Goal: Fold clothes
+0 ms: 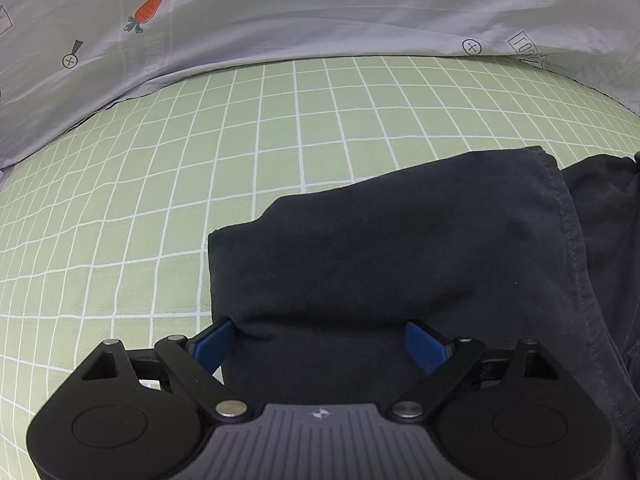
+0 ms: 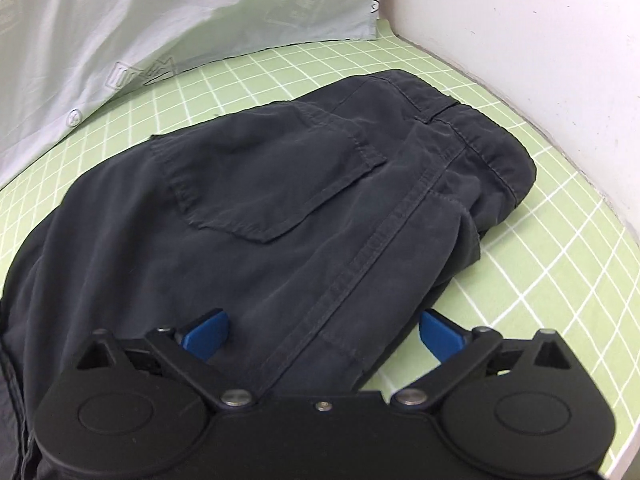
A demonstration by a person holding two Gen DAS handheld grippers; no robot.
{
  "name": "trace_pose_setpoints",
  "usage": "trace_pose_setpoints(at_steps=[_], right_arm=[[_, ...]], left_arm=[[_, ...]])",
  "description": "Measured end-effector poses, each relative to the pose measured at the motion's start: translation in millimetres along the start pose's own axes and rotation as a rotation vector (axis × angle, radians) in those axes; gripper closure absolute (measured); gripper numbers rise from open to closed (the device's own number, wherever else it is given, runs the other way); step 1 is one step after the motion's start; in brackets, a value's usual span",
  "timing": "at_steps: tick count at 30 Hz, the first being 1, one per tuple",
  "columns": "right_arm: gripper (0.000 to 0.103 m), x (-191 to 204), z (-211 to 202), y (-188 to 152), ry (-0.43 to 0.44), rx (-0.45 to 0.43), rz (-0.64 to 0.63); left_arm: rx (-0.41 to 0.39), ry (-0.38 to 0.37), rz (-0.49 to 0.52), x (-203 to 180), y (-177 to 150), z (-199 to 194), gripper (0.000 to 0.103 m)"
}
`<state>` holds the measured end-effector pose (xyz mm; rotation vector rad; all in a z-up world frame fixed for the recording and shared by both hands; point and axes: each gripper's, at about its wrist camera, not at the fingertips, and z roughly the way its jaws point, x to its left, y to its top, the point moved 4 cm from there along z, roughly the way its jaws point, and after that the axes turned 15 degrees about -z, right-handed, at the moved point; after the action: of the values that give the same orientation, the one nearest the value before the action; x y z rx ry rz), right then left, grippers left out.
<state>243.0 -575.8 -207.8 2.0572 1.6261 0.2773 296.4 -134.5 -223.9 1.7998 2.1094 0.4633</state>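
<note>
Dark navy trousers (image 2: 280, 184) lie folded on a green checked sheet (image 2: 540, 264); a back pocket (image 2: 276, 176) and the waistband (image 2: 488, 148) face up towards the far right. In the left wrist view the trousers' leg end (image 1: 392, 248) lies flat, with a stitched hem (image 1: 568, 216) running down its right side. My left gripper (image 1: 320, 340) hovers over that end, open wide, its blue pads (image 1: 212, 344) astride the cloth and not pinching it. My right gripper (image 2: 324, 332) is open wide too, over the seat seam near the trousers' near edge, holding nothing.
A pale grey quilt (image 1: 280, 12) with a carrot print (image 1: 149, 10) lies bunched along the far side of the bed. A white wall (image 2: 540, 40) closes in the right side. Bare green sheet (image 1: 120, 220) stretches to the left of the trousers.
</note>
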Motion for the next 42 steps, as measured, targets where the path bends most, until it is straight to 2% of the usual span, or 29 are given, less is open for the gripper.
trace_pose_setpoints(at_steps=[5,10,16,18,22,24,28,35,38,40,41,42], right_arm=[[0.000,-8,33,28,-0.006,0.027,0.014],[0.000,-9,44,40,-0.012,0.036,0.025],[0.000,-34,34,37,0.057,-0.018,0.156],[0.000,-44,31,34,0.054,-0.026,0.208],[0.000,-58,32,35,-0.039,-0.009,0.179],[0.000,-68,33,34,-0.111,-0.003,0.154],[0.000,-91,49,37,-0.035,-0.033,0.226],[0.001,-101,64,43,0.005,-0.061,0.288],[0.020,-99,59,43,0.010,-0.082,0.300],[0.046,-97,52,43,0.002,-0.104,0.292],[0.055,-97,47,43,0.002,-0.117,0.282],[0.068,-96,42,43,0.012,-0.129,0.270]], left_arm=[[0.023,0.013,0.015,0,9,13,0.000],[0.058,-0.006,0.022,-2,22,22,0.000],[0.071,-0.003,0.034,-6,24,24,0.000],[0.068,-0.002,0.034,-6,24,25,0.000],[0.067,0.000,0.036,-7,24,25,0.000],[0.065,0.002,0.036,-7,24,25,0.000],[0.062,0.001,0.033,-8,23,25,0.000],[0.059,0.002,0.023,-7,24,25,0.000],[0.057,0.008,0.016,-7,23,24,0.000],[0.055,0.019,0.015,-9,22,23,0.000],[0.053,0.028,0.016,-9,22,22,0.000],[0.052,0.036,0.017,-10,21,21,0.000]])
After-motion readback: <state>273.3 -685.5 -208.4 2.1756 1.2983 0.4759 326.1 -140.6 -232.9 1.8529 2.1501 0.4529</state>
